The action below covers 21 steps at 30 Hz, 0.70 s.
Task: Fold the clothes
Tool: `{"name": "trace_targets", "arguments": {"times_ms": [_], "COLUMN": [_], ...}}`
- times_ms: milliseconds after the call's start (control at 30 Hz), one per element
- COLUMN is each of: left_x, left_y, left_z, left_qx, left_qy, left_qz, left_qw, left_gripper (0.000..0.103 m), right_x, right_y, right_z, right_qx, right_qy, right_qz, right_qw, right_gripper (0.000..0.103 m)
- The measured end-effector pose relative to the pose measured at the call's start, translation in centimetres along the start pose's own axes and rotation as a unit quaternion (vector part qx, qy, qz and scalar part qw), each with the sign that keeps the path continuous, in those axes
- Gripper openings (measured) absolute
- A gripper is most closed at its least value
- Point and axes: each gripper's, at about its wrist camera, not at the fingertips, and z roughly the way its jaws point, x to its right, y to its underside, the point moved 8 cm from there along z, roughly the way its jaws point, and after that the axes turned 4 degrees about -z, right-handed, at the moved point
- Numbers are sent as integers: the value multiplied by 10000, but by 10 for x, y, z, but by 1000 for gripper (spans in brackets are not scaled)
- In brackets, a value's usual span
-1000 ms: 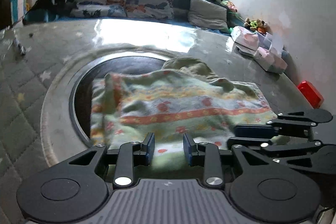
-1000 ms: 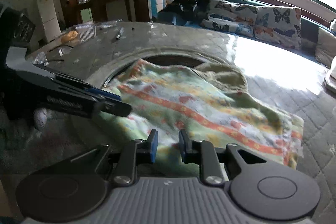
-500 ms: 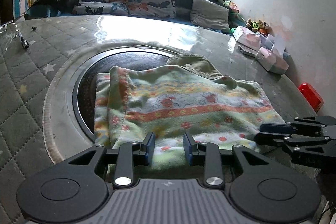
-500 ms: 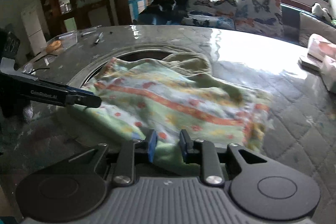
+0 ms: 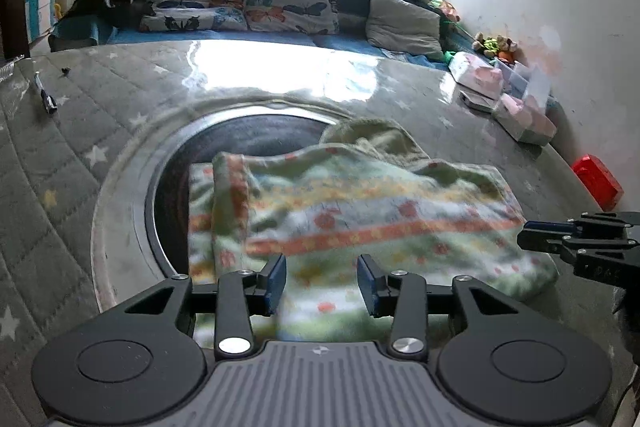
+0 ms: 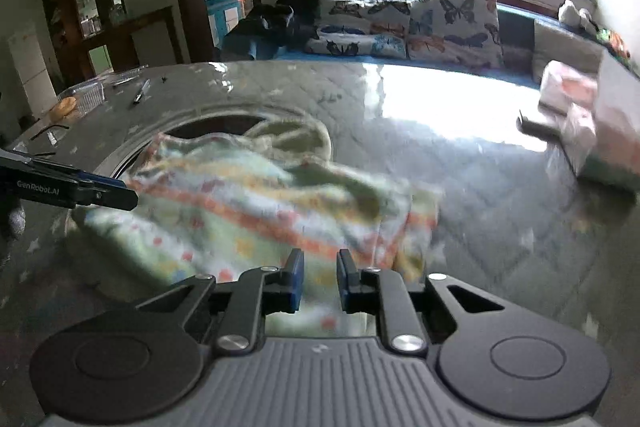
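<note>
A pale green garment point(image 5: 360, 211) with orange flowered stripes lies folded on the round table, partly over the dark centre disc point(image 5: 240, 143). It also shows in the right wrist view point(image 6: 256, 211). My left gripper point(image 5: 322, 283) is open, its blue pads just above the garment's near edge. My right gripper point(image 6: 319, 281) is open with a narrower gap, over the garment's near right part. Neither holds cloth. The right gripper shows at the right edge of the left wrist view point(image 5: 576, 239); the left gripper shows at the left of the right wrist view point(image 6: 80, 191).
The table has a quilted grey star cover point(image 5: 60, 147). A pen point(image 5: 44, 95) lies far left. Pink boxes point(image 5: 516, 107) and a red box point(image 5: 596, 183) sit by the right wall. A sofa with butterfly cushions point(image 5: 256, 3) stands behind the table.
Both grippers have drawn back toward the near edge of the garment and their jaws have opened wider. The right gripper has swung to the right. The garment lies as before.
</note>
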Motion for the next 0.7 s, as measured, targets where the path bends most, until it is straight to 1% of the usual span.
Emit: {"name": "trace_targets", "arguments": {"times_ms": [167, 300, 400, 467, 600, 700], "left_x": [3, 11, 19, 21, 17, 12], "left_y": [-21, -37, -46, -50, -53, -56], "left_z": [13, 26, 40, 51, 77, 83], "left_qx": [79, 128, 120, 73, -72, -51], "left_qy": [-45, 46, 69, 39, -104, -126], "left_qz": [11, -2, 81, 110, 62, -17], "left_qw": [10000, 9999, 9999, 9999, 9999, 9999], "left_gripper": [42, 40, 40, 39, 32, 33], "right_x": [2, 9, 15, 17, 18, 15], "right_y": [-27, -38, -42, -42, -43, -47], "right_z": [30, 53, 67, 72, 75, 70], "right_qx": [-42, -152, -226, -260, -292, -251], "right_qy": [-94, -28, 52, 90, 147, 115], "right_qz": [108, 273, 376, 375, 340, 311], "right_qw": [9999, 9995, 9990, 9989, 9989, 9991], "right_gripper": [16, 16, 16, 16, 16, 16]}}
